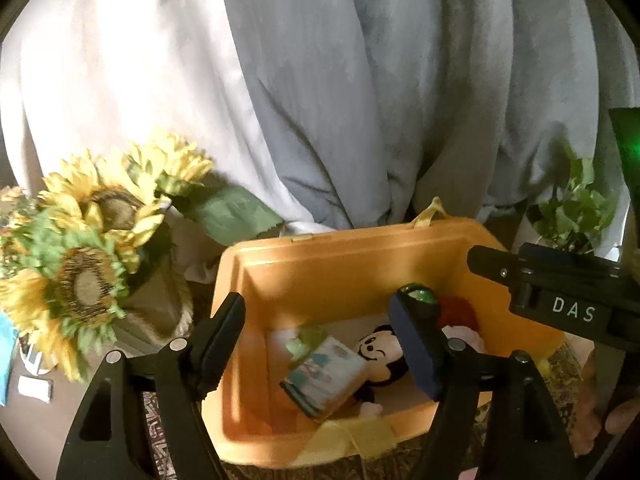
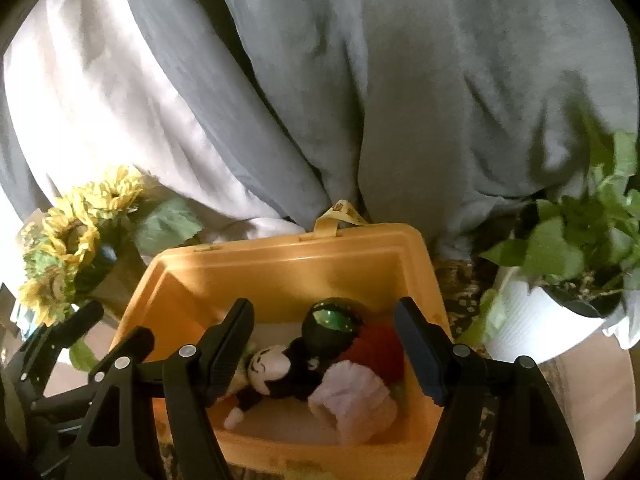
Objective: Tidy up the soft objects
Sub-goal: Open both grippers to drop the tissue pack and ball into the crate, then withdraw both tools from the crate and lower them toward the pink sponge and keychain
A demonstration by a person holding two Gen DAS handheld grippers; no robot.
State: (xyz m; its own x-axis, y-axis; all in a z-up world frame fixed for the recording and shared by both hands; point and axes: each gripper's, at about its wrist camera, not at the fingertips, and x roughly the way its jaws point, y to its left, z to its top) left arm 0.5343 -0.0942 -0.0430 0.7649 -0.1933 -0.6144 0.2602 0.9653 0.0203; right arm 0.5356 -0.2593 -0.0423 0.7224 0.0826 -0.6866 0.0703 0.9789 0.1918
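Observation:
An orange plastic bin [image 1: 352, 256] [image 2: 280, 264] sits below both grippers. Inside it lie a black-and-white mouse plush [image 1: 380, 350] [image 2: 272, 364], a dark ball with a green patch [image 1: 418, 296] [image 2: 332, 324], a red fluffy piece [image 1: 456, 312] [image 2: 380, 348] and a pale pink fluffy piece [image 2: 352, 400]. A small soft printed book [image 1: 326, 376] rests on the plush. My left gripper [image 1: 320, 320] hangs open over the bin's left half, nothing between its fingers. Over the right half my right gripper [image 2: 326, 320] is open too, and empty.
Artificial sunflowers [image 1: 88, 240] [image 2: 72, 248] stand left of the bin. A leafy plant in a white pot [image 2: 552, 312] stands on the right. Grey and white draped fabric [image 1: 320, 80] hangs behind. A patterned cloth [image 2: 460, 280] lies under the bin. A hand [image 1: 616, 416] shows at lower right.

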